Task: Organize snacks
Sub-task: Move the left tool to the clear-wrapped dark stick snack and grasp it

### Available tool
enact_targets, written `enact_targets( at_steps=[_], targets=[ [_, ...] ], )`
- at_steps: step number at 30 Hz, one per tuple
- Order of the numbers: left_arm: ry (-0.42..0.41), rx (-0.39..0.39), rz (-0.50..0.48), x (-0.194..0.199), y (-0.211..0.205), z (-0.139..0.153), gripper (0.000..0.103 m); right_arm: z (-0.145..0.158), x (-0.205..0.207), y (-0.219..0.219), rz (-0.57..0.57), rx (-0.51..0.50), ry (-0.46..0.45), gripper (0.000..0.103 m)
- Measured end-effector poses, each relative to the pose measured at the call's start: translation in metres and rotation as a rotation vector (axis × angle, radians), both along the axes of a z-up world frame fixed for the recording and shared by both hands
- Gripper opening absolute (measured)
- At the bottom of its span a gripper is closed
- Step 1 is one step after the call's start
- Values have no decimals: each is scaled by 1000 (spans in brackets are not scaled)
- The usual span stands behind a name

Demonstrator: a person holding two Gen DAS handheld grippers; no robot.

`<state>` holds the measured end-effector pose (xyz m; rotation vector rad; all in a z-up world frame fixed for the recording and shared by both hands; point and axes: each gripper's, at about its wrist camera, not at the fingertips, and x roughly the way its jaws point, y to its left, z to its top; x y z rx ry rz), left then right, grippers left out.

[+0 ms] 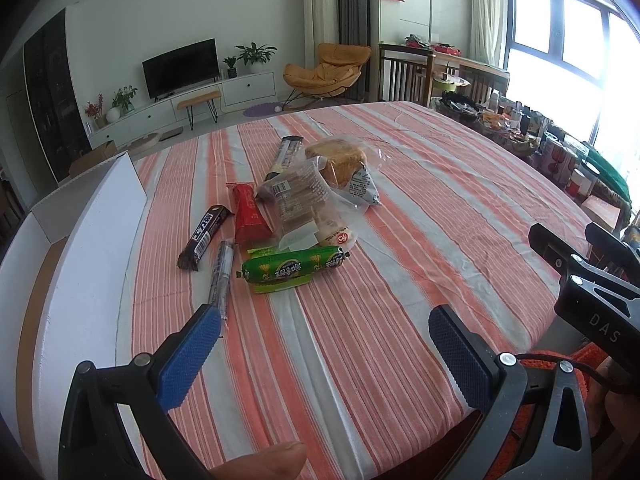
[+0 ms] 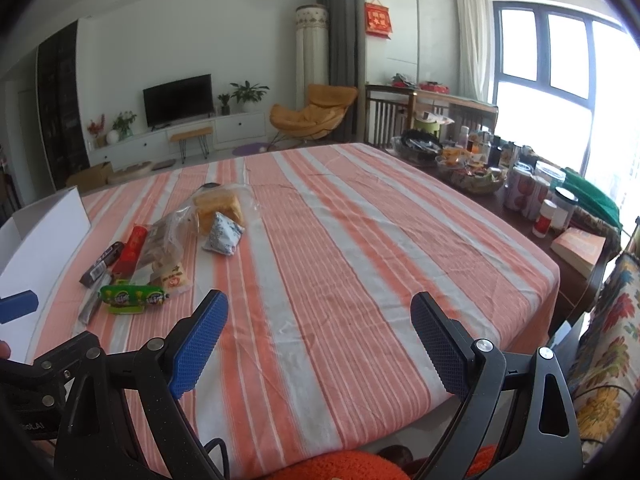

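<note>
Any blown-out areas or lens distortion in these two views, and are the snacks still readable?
Left wrist view: large window is blown out white at right, striped tablecloth bows from fisheye, green sausage pack stays sharp. Right wrist view: same window glare, dark vignette in corners, snacks smaller and softer.

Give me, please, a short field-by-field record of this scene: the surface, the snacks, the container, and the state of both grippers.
surface: table under a striped tablecloth
snacks: loose pile including a green sausage, red packet, dark chocolate bar, bagged bread
container: white box, at the left edge of the table, beside the pile
left gripper: open, empty, above the cloth near the pile
right gripper: open, empty, to the right of the pile
progress: the snacks in view all lie on the cloth
</note>
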<state>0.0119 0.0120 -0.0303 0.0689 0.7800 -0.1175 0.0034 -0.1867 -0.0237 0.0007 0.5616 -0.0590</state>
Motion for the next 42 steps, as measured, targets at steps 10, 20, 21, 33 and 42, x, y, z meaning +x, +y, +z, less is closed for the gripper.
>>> enact_targets(
  at_steps=[10,20,21,33,42],
  targets=[
    [90,-30,17,12,9,-14,103,-1,2,1,17,9,22,95],
    [238,-93,70,27,33,-52,103,-2,7,-3,23,36,56,95],
    [252,-95,76,29,34,-55,103,-2,8,-3,26,36,59,95],
    [319,-52,108,35,42,-81,103,-7,13,-8,29,64,98,95],
    [312,-8,117,38,38,-84,103,-8,14,-9,32,69,104,95]
  ],
)
